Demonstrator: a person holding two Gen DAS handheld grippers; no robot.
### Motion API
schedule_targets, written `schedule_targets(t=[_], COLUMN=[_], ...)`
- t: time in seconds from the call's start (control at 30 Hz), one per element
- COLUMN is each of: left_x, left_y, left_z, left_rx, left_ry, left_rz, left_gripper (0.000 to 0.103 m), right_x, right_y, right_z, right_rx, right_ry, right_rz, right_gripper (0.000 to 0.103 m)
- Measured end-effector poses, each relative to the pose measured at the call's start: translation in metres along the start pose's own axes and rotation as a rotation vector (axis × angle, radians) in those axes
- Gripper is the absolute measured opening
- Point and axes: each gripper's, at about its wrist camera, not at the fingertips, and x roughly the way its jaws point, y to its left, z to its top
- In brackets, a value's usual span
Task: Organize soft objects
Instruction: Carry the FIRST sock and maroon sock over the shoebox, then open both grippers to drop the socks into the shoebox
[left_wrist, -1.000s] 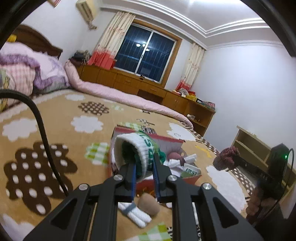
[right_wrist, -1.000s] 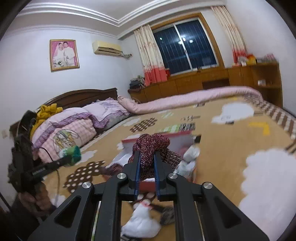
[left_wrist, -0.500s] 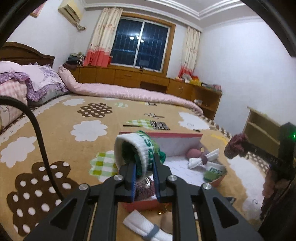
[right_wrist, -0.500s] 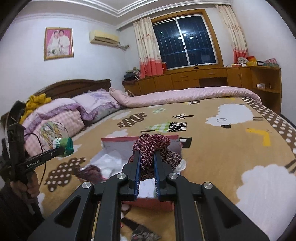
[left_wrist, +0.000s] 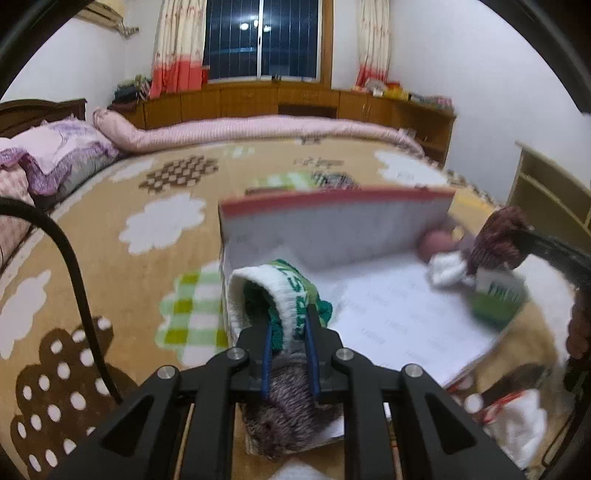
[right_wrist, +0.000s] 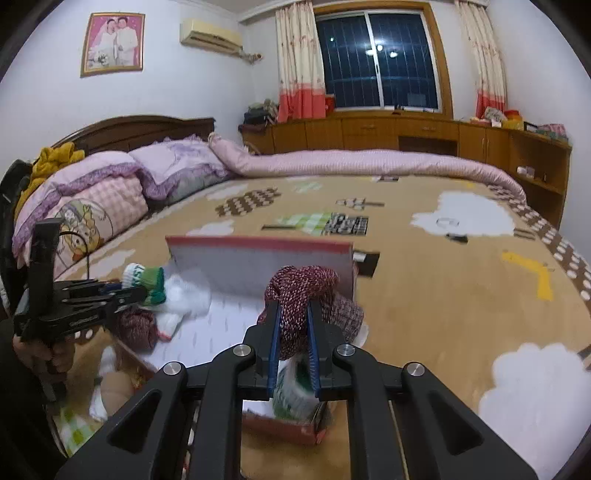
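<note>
While gripped, green-white sock (left_wrist: 291, 295), lettering partly legible

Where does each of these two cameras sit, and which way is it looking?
Left wrist: sits on the left gripper, looking along its fingers at the green-and-white sock it grips above the red box.
Right wrist: sits on the right gripper, facing the maroon sock it grips; the person's hand shows.
Shared: box, bed, window, and each other's gripper.
</note>
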Motion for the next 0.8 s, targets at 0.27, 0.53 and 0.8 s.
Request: schedule_targets(t=[0.27,0.53,0.8], left_x=[0.025,0.017,-0.019], left_y=[0.006,0.009,0.005], left_z=[-0.014,-0.017,-0.007], left_rx=[-0.014,-0.045,-0.028], left_ry=[0.046,0.014,-0.089], left_rz=[0.017,-0.007,0.0], left_gripper=[0.016,0.035,0.042], right_x=[0.032,0.028,0.004], right_y=[-0.014,-0.002,0.021], right_z=[-0.024,-0.02,-0.008], right_rx=[0.097,0.062,-0.014], right_ry=[0.143,0.15,0.091], right_rz=[0.018,-0.012,-0.148], right_gripper=[0.014,0.036,0.073])
